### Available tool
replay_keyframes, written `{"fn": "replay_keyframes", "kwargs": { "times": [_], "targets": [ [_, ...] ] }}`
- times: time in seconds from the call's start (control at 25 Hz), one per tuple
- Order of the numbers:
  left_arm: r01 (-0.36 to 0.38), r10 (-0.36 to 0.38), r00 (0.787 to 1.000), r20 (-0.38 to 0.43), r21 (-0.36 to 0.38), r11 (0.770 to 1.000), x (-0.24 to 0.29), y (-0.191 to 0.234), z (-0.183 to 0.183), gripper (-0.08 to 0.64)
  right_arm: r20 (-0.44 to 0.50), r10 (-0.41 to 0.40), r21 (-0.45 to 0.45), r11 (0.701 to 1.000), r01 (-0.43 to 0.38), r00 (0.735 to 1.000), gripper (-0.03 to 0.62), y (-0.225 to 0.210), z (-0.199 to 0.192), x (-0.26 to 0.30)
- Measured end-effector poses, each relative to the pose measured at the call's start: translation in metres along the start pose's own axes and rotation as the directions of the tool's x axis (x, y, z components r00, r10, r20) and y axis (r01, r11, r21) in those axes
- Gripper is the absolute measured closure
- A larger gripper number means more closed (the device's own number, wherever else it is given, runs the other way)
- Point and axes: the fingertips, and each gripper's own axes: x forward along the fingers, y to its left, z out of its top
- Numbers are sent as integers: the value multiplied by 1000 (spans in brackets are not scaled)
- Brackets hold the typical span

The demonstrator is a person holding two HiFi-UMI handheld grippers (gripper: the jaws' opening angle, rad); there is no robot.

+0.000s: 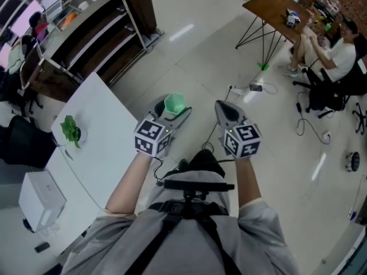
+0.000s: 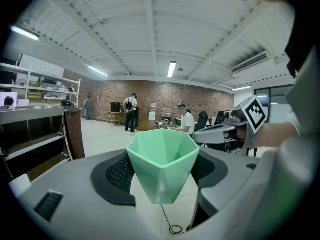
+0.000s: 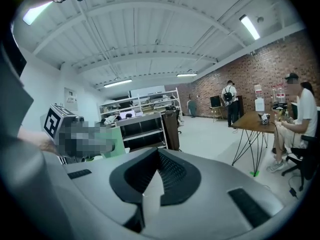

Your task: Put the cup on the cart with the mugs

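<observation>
A pale green faceted cup (image 2: 162, 159) stands upright between the two black pads of my left gripper (image 2: 162, 171), which is shut on its sides. In the head view the cup (image 1: 175, 103) pokes up from the left gripper (image 1: 172, 112), held out over the floor beside the white table's corner. My right gripper (image 1: 225, 111) is level with it on the right; its pads meet at the tips with nothing between them (image 3: 156, 153). No cart with mugs shows in any view.
A white table (image 1: 97, 133) at the left carries a green leafy thing (image 1: 70, 129) and a white box (image 1: 40, 199). Dark shelving (image 1: 100, 36) stands beyond it. A wooden table (image 1: 274, 7), a seated person (image 1: 335, 53) and floor cables (image 1: 252, 87) lie ahead to the right.
</observation>
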Motion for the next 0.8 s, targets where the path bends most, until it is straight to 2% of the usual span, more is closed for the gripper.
{"fn": "replay_keyframes", "kwargs": {
  "times": [0.28, 0.56, 0.8],
  "targets": [
    [-30, 30, 1000, -6, -24, 999, 60, 43, 19, 241, -24, 63, -28, 998, -64, 998, 589, -39, 32, 63],
    [-136, 136, 991, -12, -69, 988, 125, 109, 42, 241, -56, 154, -56, 986, -158, 986, 590, -98, 68, 144],
    [-252, 252, 968, -12, -103, 962, 172, 159, 70, 241, -87, 266, -76, 959, -273, 960, 589, -141, 98, 201]
  ]
}}
